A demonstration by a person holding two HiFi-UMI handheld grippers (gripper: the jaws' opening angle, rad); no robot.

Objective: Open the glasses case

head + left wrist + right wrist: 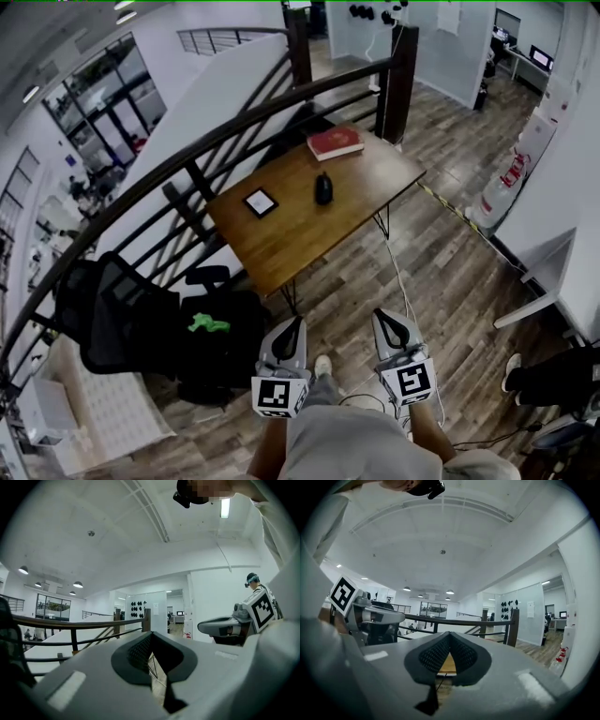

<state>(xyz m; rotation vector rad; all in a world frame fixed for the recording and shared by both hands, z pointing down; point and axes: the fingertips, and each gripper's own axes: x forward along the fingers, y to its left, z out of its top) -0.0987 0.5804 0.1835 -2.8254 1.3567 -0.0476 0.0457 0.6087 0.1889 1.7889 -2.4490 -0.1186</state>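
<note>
A dark oval glasses case (323,188) lies shut near the middle of a wooden table (309,239) across the floor from me. Both grippers hang close to my body, well short of the table. My left gripper (291,324) is shut with nothing between its jaws, and so is my right gripper (385,317). In the left gripper view the left gripper's (150,635) black pads meet at their tips and the right gripper (219,626) shows beside them. The right gripper view shows the right gripper's (450,634) closed pads, with a strip of the table (447,665) beyond them.
A red book (335,142) and a small black square device (261,202) also lie on the table. A dark railing (234,127) runs behind it. A black office chair (108,319) and a black bag (220,347) stand to the left; a cable (403,281) crosses the wood floor.
</note>
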